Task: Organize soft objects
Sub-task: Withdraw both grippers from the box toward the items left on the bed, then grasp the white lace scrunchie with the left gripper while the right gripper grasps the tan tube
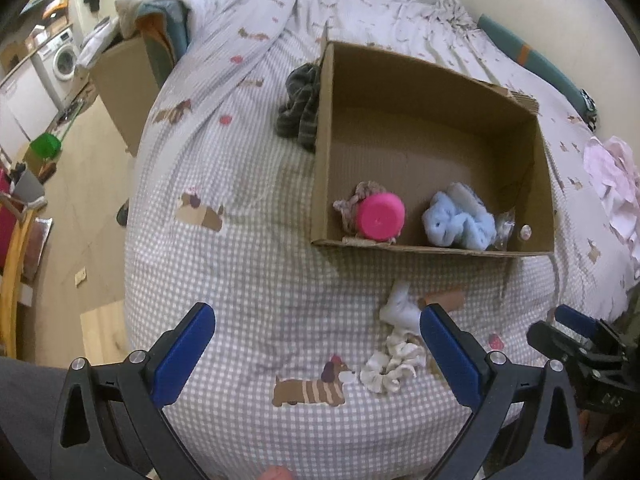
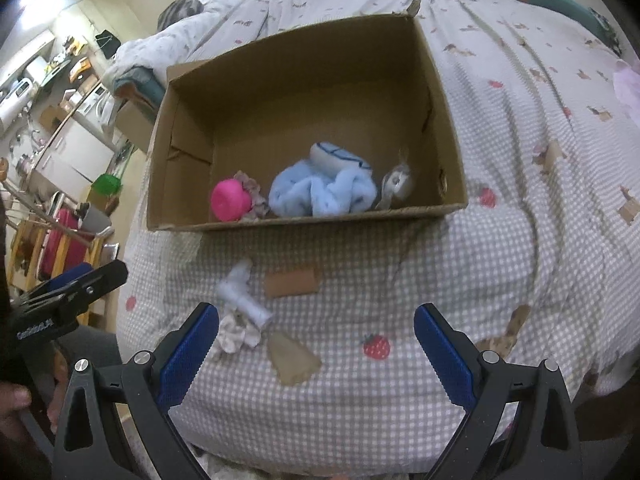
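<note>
No writing reads clearly. Both the left gripper (image 1: 316, 354) and right gripper (image 2: 316, 350) hover with jaws wide, empty, over the checked bed (image 1: 248, 280); cream scrunchie (image 1: 390, 364) lies near the cardboard box (image 1: 320, 168).

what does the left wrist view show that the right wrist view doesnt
Only the left wrist view shows the dark striped cloth lying outside the box's left wall. Only the right wrist view shows the strawberry print near its claw. Both show the cardboard box holding the pink cup and blue fleece, with both claws open.
</note>
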`<action>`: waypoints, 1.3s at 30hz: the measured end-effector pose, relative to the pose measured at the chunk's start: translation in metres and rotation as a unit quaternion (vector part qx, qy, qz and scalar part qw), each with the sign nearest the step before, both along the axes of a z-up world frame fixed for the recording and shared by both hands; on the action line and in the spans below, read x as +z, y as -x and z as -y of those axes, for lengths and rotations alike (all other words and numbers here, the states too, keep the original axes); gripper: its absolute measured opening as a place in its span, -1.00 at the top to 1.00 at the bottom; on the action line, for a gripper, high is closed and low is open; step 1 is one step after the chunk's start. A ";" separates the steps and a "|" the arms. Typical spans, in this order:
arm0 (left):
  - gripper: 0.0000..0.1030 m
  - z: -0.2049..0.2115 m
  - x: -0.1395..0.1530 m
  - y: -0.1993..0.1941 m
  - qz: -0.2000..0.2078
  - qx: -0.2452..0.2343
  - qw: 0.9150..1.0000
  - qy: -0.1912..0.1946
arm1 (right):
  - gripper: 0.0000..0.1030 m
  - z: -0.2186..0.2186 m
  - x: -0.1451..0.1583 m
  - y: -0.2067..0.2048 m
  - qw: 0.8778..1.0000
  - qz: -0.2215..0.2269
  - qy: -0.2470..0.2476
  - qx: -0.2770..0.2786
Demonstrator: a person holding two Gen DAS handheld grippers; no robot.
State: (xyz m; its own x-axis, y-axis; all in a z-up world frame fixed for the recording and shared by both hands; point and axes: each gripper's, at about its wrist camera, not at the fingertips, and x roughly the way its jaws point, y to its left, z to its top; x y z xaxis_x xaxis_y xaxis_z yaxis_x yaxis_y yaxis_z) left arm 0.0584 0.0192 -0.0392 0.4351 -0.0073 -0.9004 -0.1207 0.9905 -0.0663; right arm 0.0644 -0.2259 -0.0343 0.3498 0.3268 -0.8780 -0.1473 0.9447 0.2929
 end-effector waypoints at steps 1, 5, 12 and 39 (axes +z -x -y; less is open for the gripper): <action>-0.99 -0.002 -0.002 0.000 -0.003 0.005 1.000 -0.003 | -1.00 0.001 -0.001 0.001 1.000 -0.003 -0.004 0.003; -0.99 -0.009 -0.009 -0.002 -0.014 0.019 1.000 -0.003 | -1.00 0.009 -0.005 0.000 1.000 -0.017 -0.005 -0.011; -0.99 -0.017 -0.020 -0.004 -0.032 0.027 0.999 0.008 | -0.83 0.016 -0.027 -0.009 0.997 -0.069 -0.020 -0.020; -0.98 0.003 -0.049 -0.010 -0.098 -0.009 0.995 0.021 | 0.84 -0.045 -0.031 0.003 0.991 -0.055 0.015 0.121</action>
State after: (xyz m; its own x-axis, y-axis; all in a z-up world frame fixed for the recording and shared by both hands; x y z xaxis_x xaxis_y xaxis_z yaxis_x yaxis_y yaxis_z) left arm 0.0679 0.0164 -0.0884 0.2504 -0.0528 -0.9667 -0.1179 0.9894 -0.0845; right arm 0.0616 -0.1812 -0.0649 0.1657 0.3623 -0.9172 -0.3389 0.8943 0.2920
